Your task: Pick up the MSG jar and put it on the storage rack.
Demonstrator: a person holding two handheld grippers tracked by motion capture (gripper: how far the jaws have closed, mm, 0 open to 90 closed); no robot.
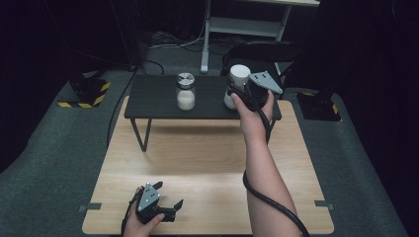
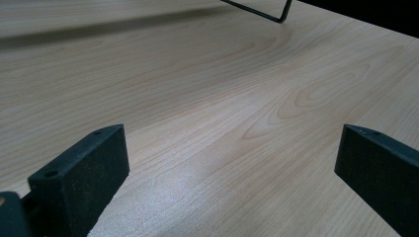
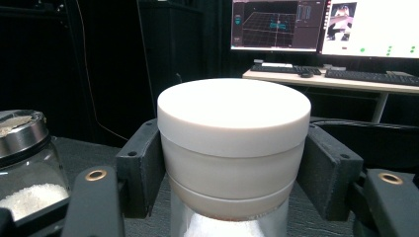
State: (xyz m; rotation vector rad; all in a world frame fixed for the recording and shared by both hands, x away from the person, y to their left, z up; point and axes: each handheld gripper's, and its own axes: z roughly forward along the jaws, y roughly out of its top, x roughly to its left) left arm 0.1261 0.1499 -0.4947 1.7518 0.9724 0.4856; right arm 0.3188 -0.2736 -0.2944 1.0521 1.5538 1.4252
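A glass jar with a wide white lid (image 1: 239,74) stands on the right part of a low black shelf (image 1: 153,96). My right gripper (image 1: 236,93) is shut on it, and in the right gripper view both pads (image 3: 143,165) press on the sides of the white lid (image 3: 233,111). White grains show in the glass below. A second glass jar (image 1: 186,91) with a metal lid and white grains stands apart to its left (image 3: 24,163). My left gripper (image 1: 170,205) lies low over the wooden table (image 1: 197,163) near its front edge, open (image 2: 232,168) with bare wood between the jaws.
The black shelf stands on thin wire legs (image 2: 267,12) at the far end of the wooden table. Behind it are a dark folding chair (image 1: 267,52) and a white desk frame (image 1: 237,24). Yellow-striped bases (image 1: 86,91) sit on the grey carpet. Monitors (image 3: 321,24) and a keyboard (image 3: 370,75) stand beyond.
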